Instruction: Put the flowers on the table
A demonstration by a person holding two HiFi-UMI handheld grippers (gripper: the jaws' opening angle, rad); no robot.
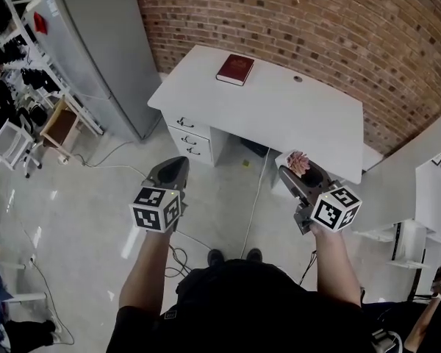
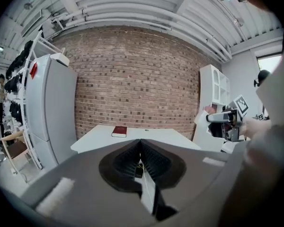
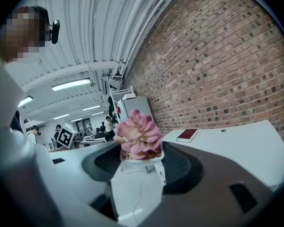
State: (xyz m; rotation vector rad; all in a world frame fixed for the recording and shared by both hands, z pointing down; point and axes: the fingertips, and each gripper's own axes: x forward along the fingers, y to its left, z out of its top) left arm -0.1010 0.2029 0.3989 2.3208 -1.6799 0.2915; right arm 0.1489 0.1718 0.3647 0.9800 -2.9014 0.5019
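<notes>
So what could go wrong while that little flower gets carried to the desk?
The pot hangs over the floor, pinched only at its sides by the right claw; a slip would likely drop it. A cable lies on the floor before the desk; feet could catch on it.

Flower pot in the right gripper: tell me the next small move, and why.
Probably carry it forward over the bare top of the white table. The right gripper holds the flower pot between its jaws, apparently short of the near edge; a red book lies at the far side.
</notes>
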